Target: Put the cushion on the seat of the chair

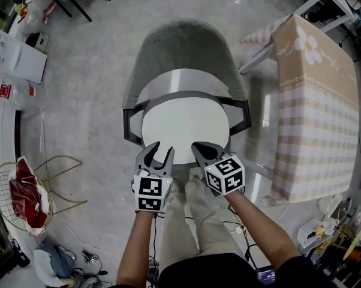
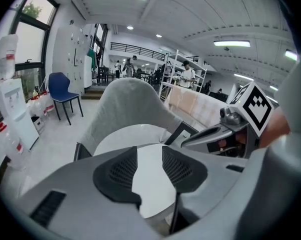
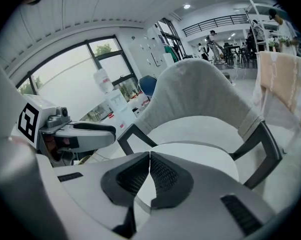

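Looks like the cushion [image 1: 185,122] already sits flat on the seat of the chair [image 1: 183,47], so we're basically done. Our left gripper [image 1: 162,149] hangs over its front edge, jaws half spread, nothing between. The right gripper [image 1: 198,147] is pressed together, empty. Next we just back off. The checked-cloth counter [image 1: 315,113] stands close on the right, but nothing blocks us.

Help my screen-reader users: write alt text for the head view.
A round white cushion lies on the seat of a grey chair, seen from above. Two hand-held grippers are by its near edge, both empty: the left gripper open, the right gripper shut. A table with a checked cloth stands to the right.
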`<action>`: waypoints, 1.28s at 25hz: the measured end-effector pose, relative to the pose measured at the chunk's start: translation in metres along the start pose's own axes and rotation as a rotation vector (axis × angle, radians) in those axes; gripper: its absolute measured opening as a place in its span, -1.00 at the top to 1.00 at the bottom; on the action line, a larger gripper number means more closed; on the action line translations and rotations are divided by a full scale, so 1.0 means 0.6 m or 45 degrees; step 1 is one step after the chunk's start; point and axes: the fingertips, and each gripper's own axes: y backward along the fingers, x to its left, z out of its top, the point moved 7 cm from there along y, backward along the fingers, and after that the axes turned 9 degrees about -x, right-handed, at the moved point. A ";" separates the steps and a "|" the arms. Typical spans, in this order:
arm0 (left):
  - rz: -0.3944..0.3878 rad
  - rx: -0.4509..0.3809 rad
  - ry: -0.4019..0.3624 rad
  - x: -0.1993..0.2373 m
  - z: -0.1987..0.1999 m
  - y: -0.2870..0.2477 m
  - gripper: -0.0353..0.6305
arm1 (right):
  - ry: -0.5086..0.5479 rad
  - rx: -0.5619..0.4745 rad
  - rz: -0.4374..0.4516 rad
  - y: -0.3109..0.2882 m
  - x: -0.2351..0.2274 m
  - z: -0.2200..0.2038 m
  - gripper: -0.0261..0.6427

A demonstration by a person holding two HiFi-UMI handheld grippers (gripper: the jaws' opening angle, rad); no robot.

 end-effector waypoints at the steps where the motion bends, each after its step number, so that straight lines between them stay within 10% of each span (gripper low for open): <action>1: -0.007 -0.004 0.023 -0.004 0.006 0.008 0.43 | 0.006 0.005 0.008 0.008 0.006 0.005 0.86; 32: -0.040 -0.301 -0.080 -0.113 0.193 0.249 0.88 | 0.334 -0.266 0.122 0.220 0.191 0.188 0.86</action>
